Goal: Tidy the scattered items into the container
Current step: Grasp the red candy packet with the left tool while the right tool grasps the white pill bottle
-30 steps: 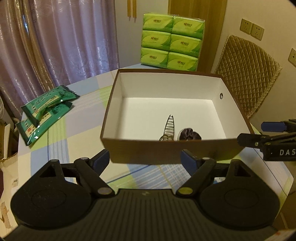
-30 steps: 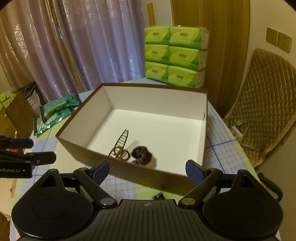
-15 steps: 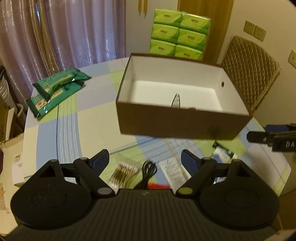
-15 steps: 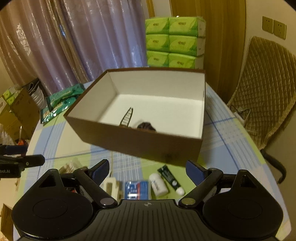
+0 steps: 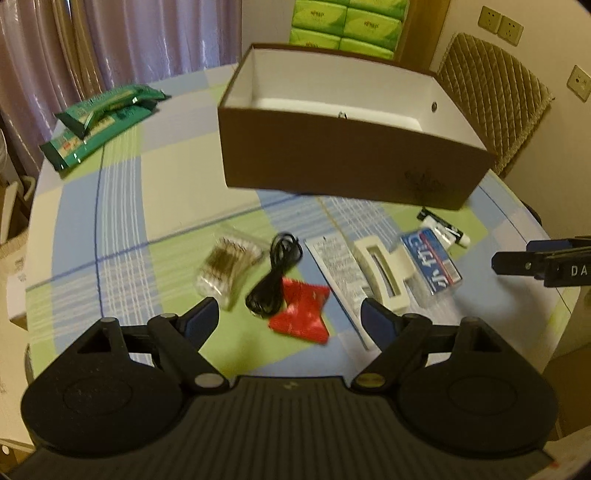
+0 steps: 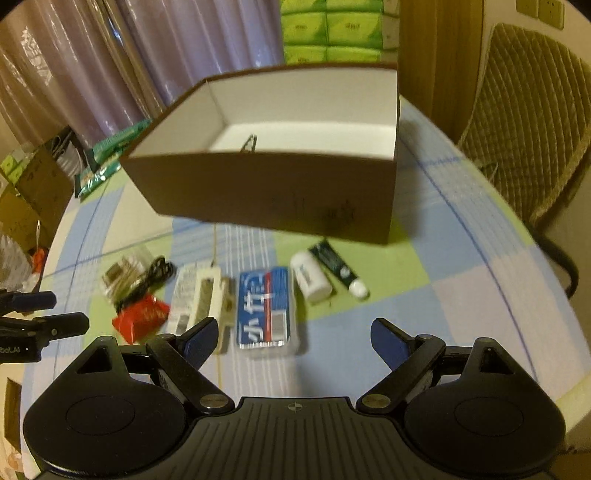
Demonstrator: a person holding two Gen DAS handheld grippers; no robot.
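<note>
A brown box with a white inside point(image 5: 347, 162) point(image 6: 266, 188) stands mid-table; a hair clip tip shows over its rim. In front of it lie a bag of cotton swabs point(image 5: 225, 269), a black cable point(image 5: 275, 273), a red packet point(image 5: 301, 312) point(image 6: 142, 319), a white sachet point(image 5: 338, 266), a cream hair claw point(image 5: 384, 275) point(image 6: 207, 295), a blue tissue pack point(image 5: 432, 260) point(image 6: 266, 306), a white bottle point(image 6: 310, 278) and a dark tube point(image 6: 338, 267). My left gripper point(image 5: 290, 319) is open above the red packet. My right gripper point(image 6: 291, 336) is open above the blue pack.
Green wipe packs point(image 5: 99, 118) lie at the table's far left. Stacked green tissue packs point(image 5: 343, 26) stand behind the box. A quilted chair point(image 6: 528, 122) is at the right. Cardboard boxes point(image 6: 29, 192) sit off the table's left edge.
Both grippers have pulled back from over the box and now look down at the scattered items in front of it. Both stay open and empty.
</note>
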